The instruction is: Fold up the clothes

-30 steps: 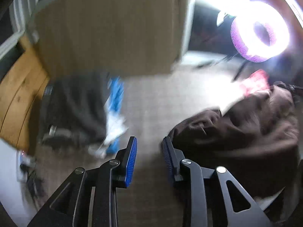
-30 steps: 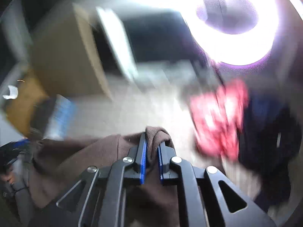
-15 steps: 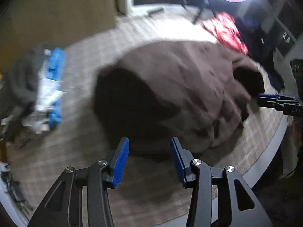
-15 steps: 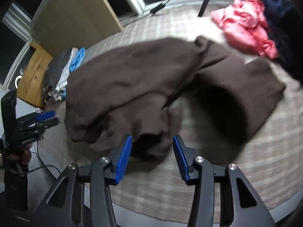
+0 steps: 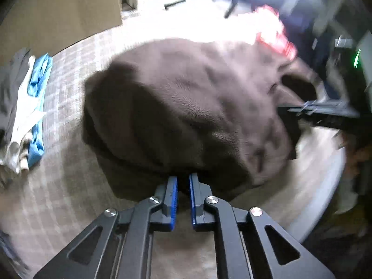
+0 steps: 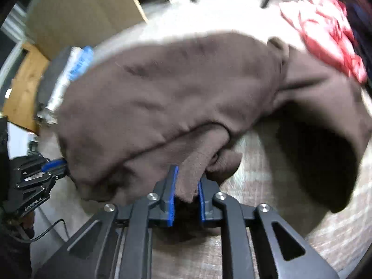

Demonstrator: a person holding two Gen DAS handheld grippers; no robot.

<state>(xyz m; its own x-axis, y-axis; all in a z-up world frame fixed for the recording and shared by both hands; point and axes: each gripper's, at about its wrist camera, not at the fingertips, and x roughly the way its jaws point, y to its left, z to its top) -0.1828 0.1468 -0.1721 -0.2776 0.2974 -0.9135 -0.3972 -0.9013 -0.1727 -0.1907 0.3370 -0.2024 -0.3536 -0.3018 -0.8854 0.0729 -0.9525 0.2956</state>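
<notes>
The left tool (image 5: 183,181) is closing its jaws on the near hem of the brown fleece garment (image 5: 186,107); the right tool (image 6: 186,181) is closing on a fold of it. The garment sprawls across the round worktop (image 5: 320,186), beside a red garment (image 6: 325,34) and folded clothes (image 5: 30,107).

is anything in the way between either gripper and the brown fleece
Nothing visible. The right gripper is closing with a fold of the brown fleece already between its pads, and the left gripper is closing at the fleece's near edge. No other item lies between.
</notes>
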